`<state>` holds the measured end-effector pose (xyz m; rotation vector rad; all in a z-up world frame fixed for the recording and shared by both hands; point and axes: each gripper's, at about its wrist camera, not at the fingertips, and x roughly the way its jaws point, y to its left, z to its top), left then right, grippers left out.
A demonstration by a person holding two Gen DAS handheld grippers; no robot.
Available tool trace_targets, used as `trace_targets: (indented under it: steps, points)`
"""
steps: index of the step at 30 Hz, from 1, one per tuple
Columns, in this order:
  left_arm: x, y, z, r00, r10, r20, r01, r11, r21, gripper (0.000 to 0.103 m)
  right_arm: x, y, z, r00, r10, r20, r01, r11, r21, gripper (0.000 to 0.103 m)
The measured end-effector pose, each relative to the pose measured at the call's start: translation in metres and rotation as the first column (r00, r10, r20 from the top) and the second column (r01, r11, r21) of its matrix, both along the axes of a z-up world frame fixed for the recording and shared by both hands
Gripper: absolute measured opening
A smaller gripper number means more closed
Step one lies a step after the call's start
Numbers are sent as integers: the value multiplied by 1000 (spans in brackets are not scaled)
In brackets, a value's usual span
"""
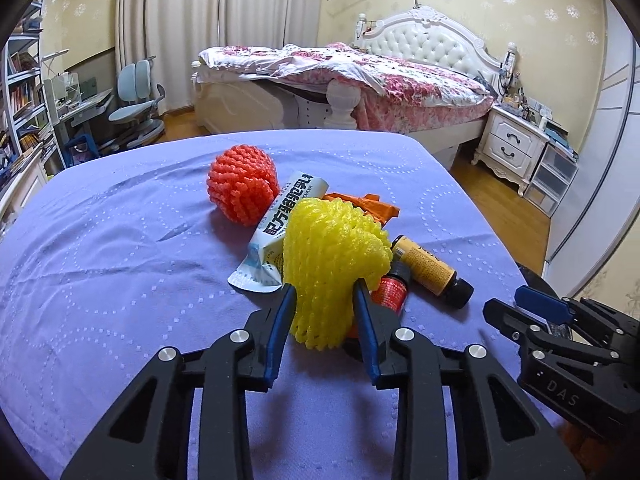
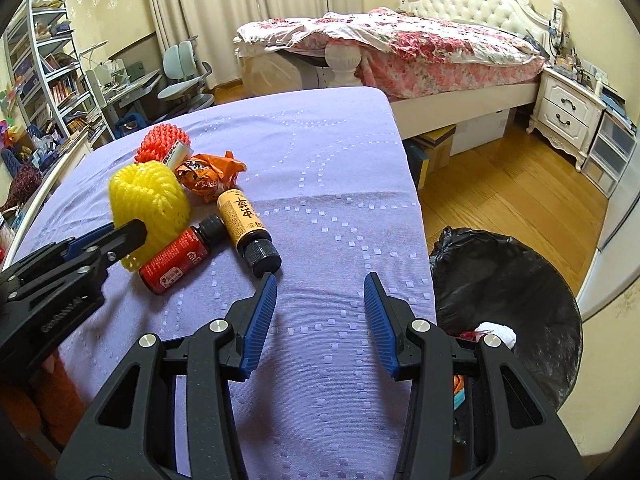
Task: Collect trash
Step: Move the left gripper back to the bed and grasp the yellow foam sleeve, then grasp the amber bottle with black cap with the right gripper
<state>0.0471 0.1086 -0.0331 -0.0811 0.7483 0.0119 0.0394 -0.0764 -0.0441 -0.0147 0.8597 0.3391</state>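
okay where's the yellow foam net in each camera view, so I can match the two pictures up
Left wrist view: the yellow foam net sits center frame, pinched between the left gripper fingers, in front of the white sachet.
Right wrist view: the yellow foam net is at left, beside the red bottle, with the left gripper closed on its near side.
Shared landmark: the yellow-labelled bottle lying just right of the net.

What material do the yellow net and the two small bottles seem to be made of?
Yellow net, squeezed by the left tool: soft foam mesh, matte; it dents between the fingers. Red bottle and yellow bottle: probably glass or hard plastic under glossy printed labels, with black ribbed plastic caps; I cannot tell which.
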Motion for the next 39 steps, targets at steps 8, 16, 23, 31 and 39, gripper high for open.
trace_targets:
  steps: [8,16,23,31,39]
  points:
    - [-20,14,11,1000,29,9,-29,1000,1,32,-1,10,0,1000,21,5,-21,1000,0,44]
    - [-28,49,10,993,104,-50,-104,995,5,32,2,27,1,998,57,14,-57,998,-5,44]
    - [-21,69,2,987,122,-104,-124,992,-13,33,14,44,1,998,70,12,-69,997,-16,44]
    - [-13,77,-2,986,143,-90,-146,989,-28,58,22,55,-1,997,82,-3,-82,996,-26,44]
    - [-2,82,-7,988,126,-86,-131,990,-56,62,25,58,-4,996,87,-20,-88,996,-21,32]
